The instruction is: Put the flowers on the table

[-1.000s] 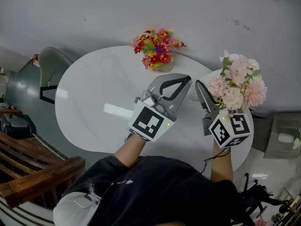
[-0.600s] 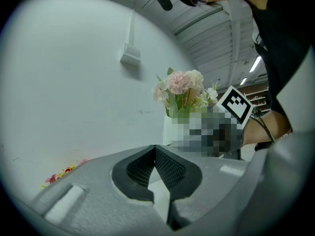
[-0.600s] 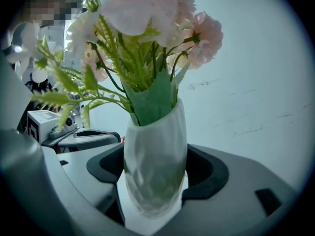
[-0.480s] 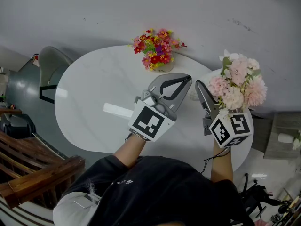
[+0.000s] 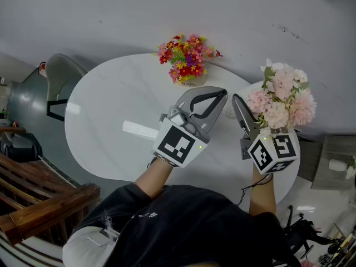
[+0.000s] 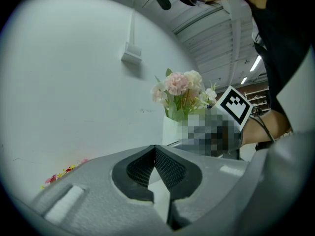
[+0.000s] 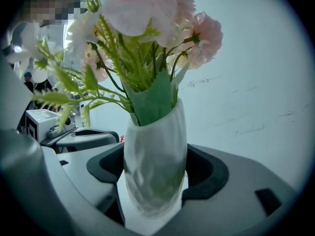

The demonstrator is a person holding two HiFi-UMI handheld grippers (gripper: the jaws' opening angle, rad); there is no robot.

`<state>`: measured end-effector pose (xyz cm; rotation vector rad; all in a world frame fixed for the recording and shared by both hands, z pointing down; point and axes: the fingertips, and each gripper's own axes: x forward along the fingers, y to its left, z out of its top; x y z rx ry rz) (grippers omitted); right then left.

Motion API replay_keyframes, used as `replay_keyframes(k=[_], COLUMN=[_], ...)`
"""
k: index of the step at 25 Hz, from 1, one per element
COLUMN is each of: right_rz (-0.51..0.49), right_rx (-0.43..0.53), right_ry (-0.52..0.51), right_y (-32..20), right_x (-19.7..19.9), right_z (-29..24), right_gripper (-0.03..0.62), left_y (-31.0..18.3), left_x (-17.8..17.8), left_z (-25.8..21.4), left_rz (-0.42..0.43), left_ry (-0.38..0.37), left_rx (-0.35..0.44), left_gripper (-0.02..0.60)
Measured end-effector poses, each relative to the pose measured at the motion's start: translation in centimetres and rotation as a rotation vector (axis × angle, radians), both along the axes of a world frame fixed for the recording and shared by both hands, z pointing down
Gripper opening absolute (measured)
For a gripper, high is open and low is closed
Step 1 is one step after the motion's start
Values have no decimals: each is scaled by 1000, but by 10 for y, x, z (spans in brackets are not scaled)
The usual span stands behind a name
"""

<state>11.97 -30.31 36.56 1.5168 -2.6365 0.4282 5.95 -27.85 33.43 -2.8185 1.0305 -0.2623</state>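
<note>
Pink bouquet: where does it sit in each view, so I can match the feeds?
Head view: pink bouquet far right, at the table end.
Left gripper view: pink bouquet centre-right.
Right gripper view: pink bouquet top centre, vase between right hand-held gripper jaws.
Shared landmark: pale wall behind it.

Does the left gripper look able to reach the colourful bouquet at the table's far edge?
Probably yes: only bare table lies between the left gripper and the colourful bouquet; the pink flower vase is off to the right. The gripper's fingers are together, so they must open first.
</note>
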Motion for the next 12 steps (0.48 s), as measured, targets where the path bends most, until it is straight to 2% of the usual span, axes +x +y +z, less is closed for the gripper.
replay_keyframes(k=[12], right_rz=[-1], right_rx=[3], right_ry=[-1], right_y=[-1], right_x=[0], right_z=[0], right_gripper=[364], left_y=[2], left_x=[-1], left_z=[1], left_rz=[-10], left_ry=[-2], left_rx=[-7], left_gripper=[-2])
